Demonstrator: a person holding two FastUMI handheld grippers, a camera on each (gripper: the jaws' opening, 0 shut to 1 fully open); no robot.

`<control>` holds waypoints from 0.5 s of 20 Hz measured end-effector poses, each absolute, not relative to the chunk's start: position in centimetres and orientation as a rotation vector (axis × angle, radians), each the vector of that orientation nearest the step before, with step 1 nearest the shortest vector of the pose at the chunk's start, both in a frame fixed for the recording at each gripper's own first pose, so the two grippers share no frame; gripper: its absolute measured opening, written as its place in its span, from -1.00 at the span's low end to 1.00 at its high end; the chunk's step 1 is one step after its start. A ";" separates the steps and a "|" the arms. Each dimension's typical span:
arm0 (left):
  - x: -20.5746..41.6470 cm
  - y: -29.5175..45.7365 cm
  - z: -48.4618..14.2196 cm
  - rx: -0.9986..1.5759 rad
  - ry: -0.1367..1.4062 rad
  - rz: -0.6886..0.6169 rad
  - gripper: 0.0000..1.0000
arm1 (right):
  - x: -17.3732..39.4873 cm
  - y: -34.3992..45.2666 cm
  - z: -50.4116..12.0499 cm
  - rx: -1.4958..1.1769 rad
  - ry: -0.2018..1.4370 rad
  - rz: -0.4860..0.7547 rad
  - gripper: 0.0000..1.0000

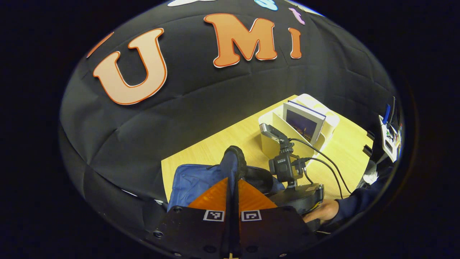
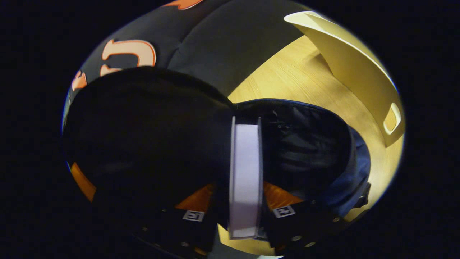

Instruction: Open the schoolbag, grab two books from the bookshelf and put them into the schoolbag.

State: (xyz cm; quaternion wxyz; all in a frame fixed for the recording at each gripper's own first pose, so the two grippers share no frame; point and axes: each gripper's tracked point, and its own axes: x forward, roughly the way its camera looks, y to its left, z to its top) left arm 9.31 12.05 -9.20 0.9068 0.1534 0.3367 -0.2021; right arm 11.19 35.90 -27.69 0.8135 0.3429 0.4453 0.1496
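Left gripper (image 1: pixel 233 180) is clamped down on a dark strap or flap edge of the schoolbag (image 1: pixel 194 180), fingers pressed nearly together with just that thin bit of fabric between them. The blue bag sits on the wooden table (image 1: pixel 201 151) right below it.

From the left gripper view you get the wider layout: the cream bookshelf (image 1: pixel 273 140) stands farther back on the table with one book (image 1: pixel 303 124) upright in it, dark cover facing out. The right gripper (image 1: pixel 300 199) is off to the side, just beside the bag, with a camera mounted on top, cables trailing off it, and a hand (image 1: pixel 323 210) in a dark sleeve holding it. Can't tell from that angle what its fingers are doing.

The right gripper view fills that in. That gripper is grasping a second book (image 2: pixel 245 176) edge-on, white page block facing the camera, a finger pressing on each side. The book hangs right over the open mouth of the bag, and you can see the dark lining (image 2: pixel 305 151) inside. A big dark flap of the bag covers the left half of this view. The side wall of the bookshelf, with its cutout handle, is at the upper right, near the bag.
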 end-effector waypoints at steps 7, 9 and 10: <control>9.8 11.7 -10.0 0.316 0.700 -0.401 -0.94 | 12.9 28.7 -24.6 0.363 0.857 0.275 0.94; 9.8 11.6 -10.1 0.332 0.693 -0.398 -0.94 | 12.4 25.7 -22.6 0.249 0.839 0.260 0.94; 9.8 11.5 -10.3 0.332 0.695 -0.397 -0.94 | 12.4 24.0 -21.6 0.185 0.825 0.246 0.95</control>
